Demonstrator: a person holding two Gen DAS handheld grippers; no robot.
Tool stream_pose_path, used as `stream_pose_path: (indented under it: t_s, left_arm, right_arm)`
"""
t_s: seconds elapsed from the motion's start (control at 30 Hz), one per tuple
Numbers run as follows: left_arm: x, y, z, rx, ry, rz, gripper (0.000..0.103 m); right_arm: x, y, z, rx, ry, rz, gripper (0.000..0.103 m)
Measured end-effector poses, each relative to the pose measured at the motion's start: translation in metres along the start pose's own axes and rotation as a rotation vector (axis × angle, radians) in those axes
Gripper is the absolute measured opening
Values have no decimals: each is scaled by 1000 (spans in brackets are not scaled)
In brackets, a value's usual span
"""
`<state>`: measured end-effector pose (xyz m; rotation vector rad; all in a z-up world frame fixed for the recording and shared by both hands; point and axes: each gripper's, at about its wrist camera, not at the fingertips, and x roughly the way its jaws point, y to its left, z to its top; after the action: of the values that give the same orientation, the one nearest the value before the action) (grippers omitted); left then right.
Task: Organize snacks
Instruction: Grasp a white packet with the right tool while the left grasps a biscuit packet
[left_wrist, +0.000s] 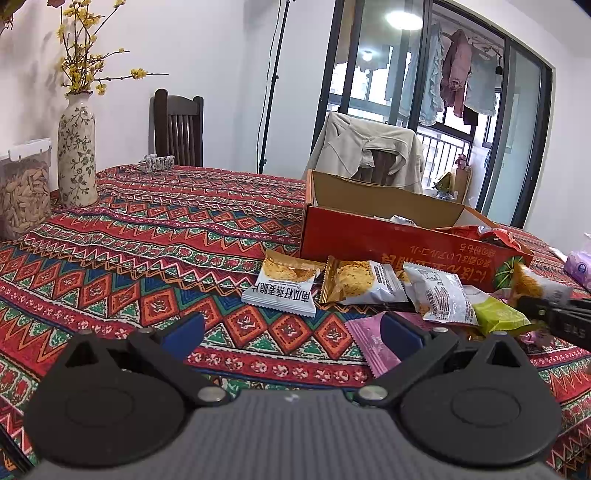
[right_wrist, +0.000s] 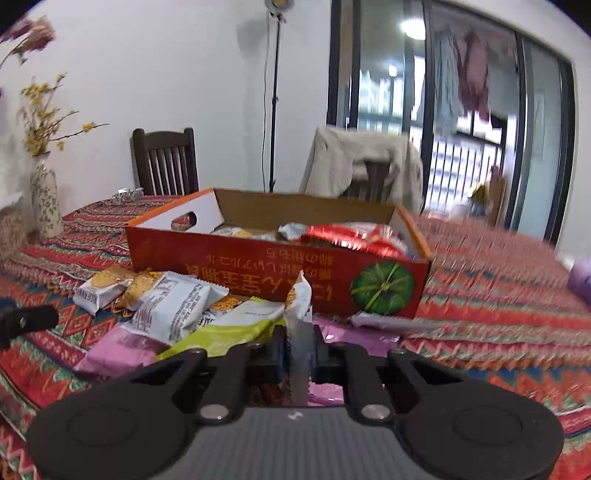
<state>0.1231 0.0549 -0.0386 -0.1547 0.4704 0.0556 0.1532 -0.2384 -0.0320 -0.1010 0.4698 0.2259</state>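
Observation:
An open red cardboard box (right_wrist: 258, 258) stands on the table and holds several snack packets; it also shows in the left wrist view (left_wrist: 369, 236). Loose snack packets lie in front of it: a white one (left_wrist: 282, 286), a gold one (left_wrist: 354, 280), a grey-white one (left_wrist: 443, 295), a green one (left_wrist: 498, 314) and a pink one (left_wrist: 373, 343). My left gripper (left_wrist: 291, 332) is open and empty above the cloth, near the pink packet. My right gripper (right_wrist: 298, 350) is shut on a white snack packet (right_wrist: 299, 306), held edge-on just before the box.
A patterned tablecloth (left_wrist: 147, 240) covers the table. A flowered vase (left_wrist: 77, 155) and a clear container of snacks (left_wrist: 22, 195) stand at far left. Two chairs (left_wrist: 179, 129) stand behind the table, one draped with a beige jacket (left_wrist: 365, 155). A purple pack (left_wrist: 580, 266) lies at right.

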Motion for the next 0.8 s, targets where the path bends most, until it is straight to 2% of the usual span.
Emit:
stream_pose_path:
  t_s: [0.2, 0.27, 0.37, 0.47, 0.53, 0.67, 0.77, 0.8]
  left_arm:
    - [4, 1, 4, -15, 40, 32, 103]
    - [9, 0, 10, -3, 74, 39, 103]
    - [18, -5, 27, 54, 78, 90, 103]
    - [43, -7, 47, 98, 141, 118, 103]
    - [62, -8, 56, 105, 178, 112, 103]
    - [92, -10, 62, 133, 230, 155, 102]
    - [108, -7, 57, 107, 276, 156, 92]
    - [112, -5, 56, 99, 285, 152, 82]
  right_arm:
    - [-28, -15, 1, 25, -64, -55, 12]
    - [-32, -24, 3, 43, -68, -75, 12]
    - [-40, -37, 3, 63, -74, -100, 12]
    - [-46, -49, 3, 80, -78, -119, 12]
    - [-47, -55, 2, 90, -80, -127, 12]
    - [-43, -67, 0, 121, -78, -140, 12]
    - [-38, -71, -2, 133, -69, -138, 12]
    - [-37, -72, -3, 132, -68, -137, 12]
